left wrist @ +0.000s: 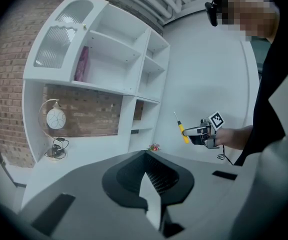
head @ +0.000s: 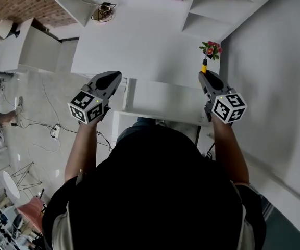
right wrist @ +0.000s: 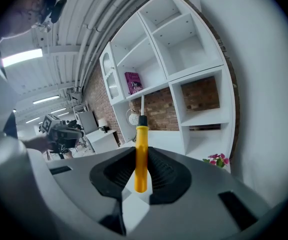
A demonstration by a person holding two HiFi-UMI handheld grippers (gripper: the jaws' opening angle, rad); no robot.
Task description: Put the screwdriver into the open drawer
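Head view: left gripper (head: 113, 78) and right gripper (head: 204, 74) are held over the two sides of the open drawer (head: 165, 100), which is pulled out of the white counter (head: 139, 40) and shows only its white floor; the screwdriver (head: 204, 65) sticks out of the right gripper's tip near the flowers (head: 211, 49), not in the drawer. Left gripper view: jaws closed together, empty; the shelf unit (left wrist: 119, 59) has a pink book (left wrist: 81, 64) in an upper compartment and a round lamp (left wrist: 55, 118) in the brick-backed niche. Right gripper view: jaws clamped on the yellow handle, screwdriver upright, shaft up.
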